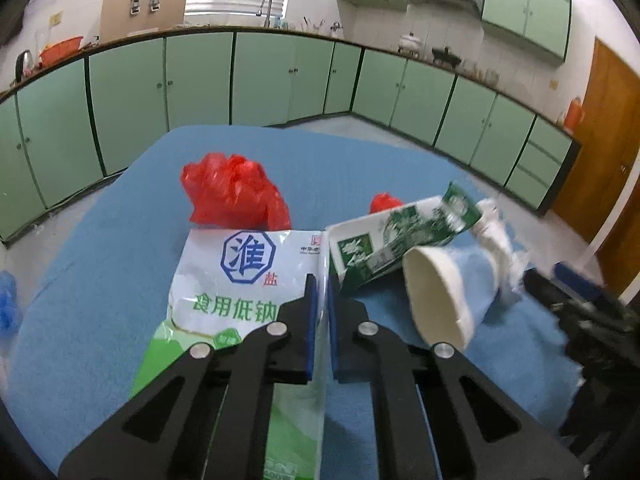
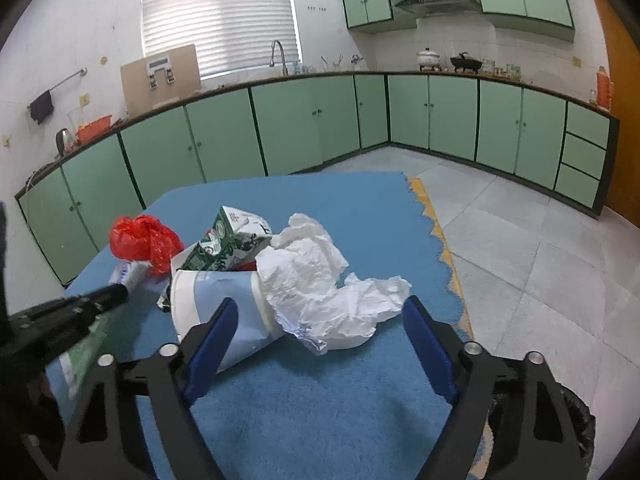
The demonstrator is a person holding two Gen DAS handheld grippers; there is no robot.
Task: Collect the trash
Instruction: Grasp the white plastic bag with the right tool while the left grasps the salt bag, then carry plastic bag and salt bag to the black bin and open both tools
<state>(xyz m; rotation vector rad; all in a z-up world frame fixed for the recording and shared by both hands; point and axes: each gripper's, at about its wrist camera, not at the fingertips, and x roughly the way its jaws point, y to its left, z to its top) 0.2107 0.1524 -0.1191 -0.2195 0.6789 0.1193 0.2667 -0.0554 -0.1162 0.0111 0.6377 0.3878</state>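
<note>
My left gripper (image 1: pixel 321 292) is shut on the edge of a white and green salt bag (image 1: pixel 224 280) on the blue table (image 1: pixel 100 280). A red plastic bag (image 1: pixel 236 192), a green and white carton (image 1: pixel 396 240) and a tipped paper cup (image 1: pixel 440 292) lie beyond it. My right gripper (image 2: pixel 320 312) is open, its fingers either side of a crumpled white paper (image 2: pixel 320 280) and the cup (image 2: pixel 220 304). The carton (image 2: pixel 232 244) and red bag (image 2: pixel 144 240) lie behind them. The left gripper (image 2: pixel 92 300) shows at the left.
The blue cloth's frayed right edge (image 2: pixel 440 248) borders the tiled floor (image 2: pixel 540 260). A black bin bag rim (image 2: pixel 576 420) sits at the lower right. Green kitchen cabinets (image 2: pixel 320 120) line the walls. A blue object (image 1: pixel 8 300) lies at the far left.
</note>
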